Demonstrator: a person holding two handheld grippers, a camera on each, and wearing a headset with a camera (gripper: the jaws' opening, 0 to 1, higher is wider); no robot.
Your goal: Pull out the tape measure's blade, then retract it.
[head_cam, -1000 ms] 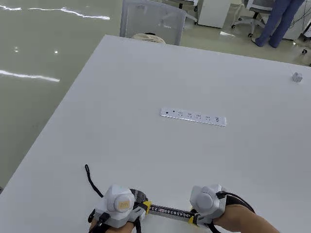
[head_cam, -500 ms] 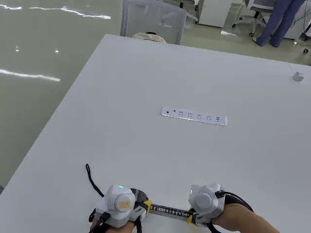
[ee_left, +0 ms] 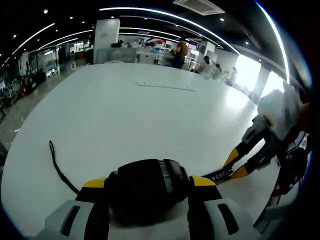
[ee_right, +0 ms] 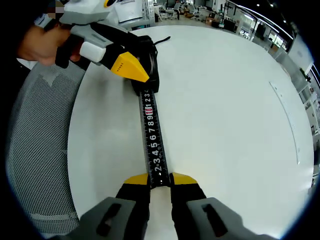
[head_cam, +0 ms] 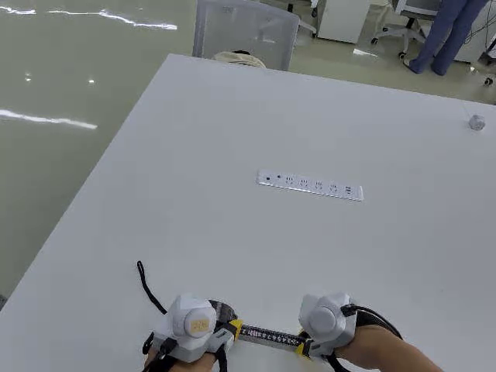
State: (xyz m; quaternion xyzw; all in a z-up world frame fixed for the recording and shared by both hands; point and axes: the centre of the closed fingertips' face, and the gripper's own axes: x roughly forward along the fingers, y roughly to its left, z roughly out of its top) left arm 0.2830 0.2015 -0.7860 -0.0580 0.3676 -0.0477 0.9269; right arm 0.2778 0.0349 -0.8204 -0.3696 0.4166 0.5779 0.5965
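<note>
My left claw (ee_left: 148, 182) is squeezed shut around the black tape measure (ee_left: 147, 192) — one yellow tip on each side — so the case can't slide when I pull. It sits low on the white table (head_cam: 232, 132), right at the near edge by me. My right claw (ee_right: 159, 179) is pinched shut on the end of the blade (ee_right: 151, 135), with just a thin gap for the strip. The blade runs straight between my two claws, a short bit out, numbers facing up. I think I hold it flat and tight so it won't bend or snap back. My guess is the pulling is only partly done — letting it slide back comes later. The tape's black cord (ee_left: 59, 167) lies loose on the table off to the left. Farther off is a white plug strip (head_cam: 310, 186), well apart from us, and past the far edge stands a grey chair (head_cam: 244, 31).
</note>
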